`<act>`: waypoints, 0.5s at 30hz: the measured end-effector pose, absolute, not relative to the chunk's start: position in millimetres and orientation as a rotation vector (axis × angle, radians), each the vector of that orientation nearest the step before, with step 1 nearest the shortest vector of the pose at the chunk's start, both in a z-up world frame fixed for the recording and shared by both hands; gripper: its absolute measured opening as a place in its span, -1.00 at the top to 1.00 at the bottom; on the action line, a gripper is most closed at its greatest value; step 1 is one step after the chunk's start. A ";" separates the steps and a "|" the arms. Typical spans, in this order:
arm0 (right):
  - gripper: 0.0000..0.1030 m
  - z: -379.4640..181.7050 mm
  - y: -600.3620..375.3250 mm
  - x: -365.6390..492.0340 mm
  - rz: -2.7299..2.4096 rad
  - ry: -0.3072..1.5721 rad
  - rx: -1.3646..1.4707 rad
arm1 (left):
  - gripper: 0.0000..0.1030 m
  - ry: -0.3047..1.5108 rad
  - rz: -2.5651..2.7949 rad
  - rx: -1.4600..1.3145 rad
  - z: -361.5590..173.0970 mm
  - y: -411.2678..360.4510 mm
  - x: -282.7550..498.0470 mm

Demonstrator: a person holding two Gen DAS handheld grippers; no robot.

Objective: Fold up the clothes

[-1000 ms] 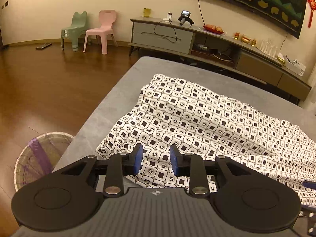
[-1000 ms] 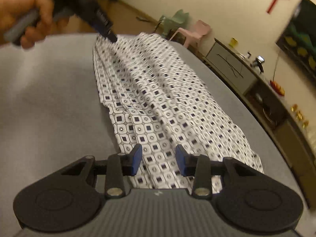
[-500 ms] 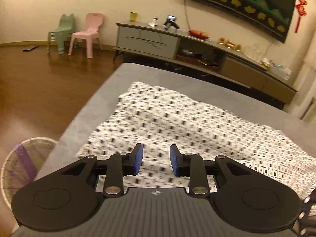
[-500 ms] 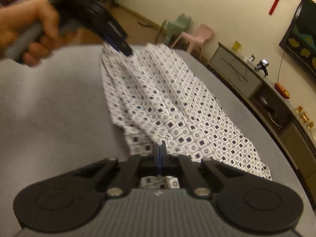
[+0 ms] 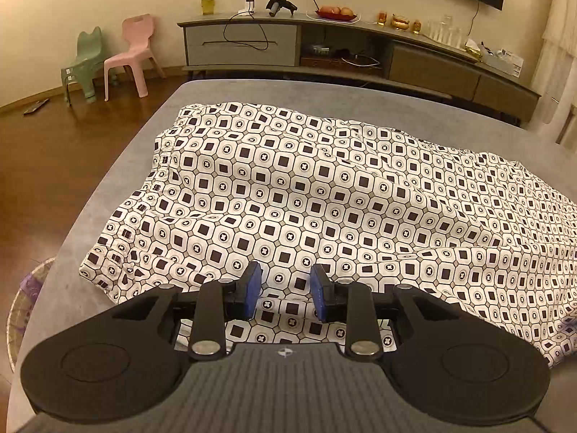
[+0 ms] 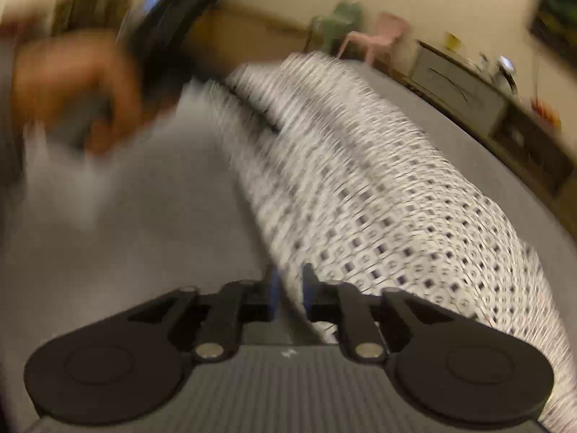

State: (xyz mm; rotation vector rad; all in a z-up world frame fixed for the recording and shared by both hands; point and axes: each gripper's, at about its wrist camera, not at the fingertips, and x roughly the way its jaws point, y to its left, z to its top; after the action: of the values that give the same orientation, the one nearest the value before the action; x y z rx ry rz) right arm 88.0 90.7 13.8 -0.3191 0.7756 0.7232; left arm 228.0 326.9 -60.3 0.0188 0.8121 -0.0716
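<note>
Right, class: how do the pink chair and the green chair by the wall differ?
The pink chair is taller than the green chair. The pink chair's back has a handle slot; the green chair's back ends in two ear-like points. Both are small moulded chairs on the wooden floor, seats facing left.

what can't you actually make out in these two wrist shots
- Right wrist view: motion blur smears the patterned garment; whether the right gripper pinches it can't be told.
- Right wrist view: the hand holding the other gripper is a blur.
- Left wrist view: the garment's near edge is hidden under the left gripper; its right side is cut off by the frame.
- Left wrist view: the woven basket is cut off at the left edge.
</note>
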 end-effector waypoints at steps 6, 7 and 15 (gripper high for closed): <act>0.53 31.3 50.4 190.0 0.467 0.818 -0.130 | 0.38 0.770 -0.080 0.004 -45.7 324.8 223.4; 0.53 24.5 54.8 206.1 0.455 0.842 -0.128 | 0.38 0.759 -0.095 0.002 -41.0 324.3 220.3; 0.56 -23.3 94.8 288.3 0.415 0.940 -0.230 | 0.32 0.793 -0.208 0.131 -61.2 301.4 213.2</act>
State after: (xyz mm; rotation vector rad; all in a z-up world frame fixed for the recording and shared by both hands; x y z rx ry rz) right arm 288.3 94.8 -23.3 -0.2299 0.9398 0.4145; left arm 213.2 301.4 -61.2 0.1311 0.7926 -0.2082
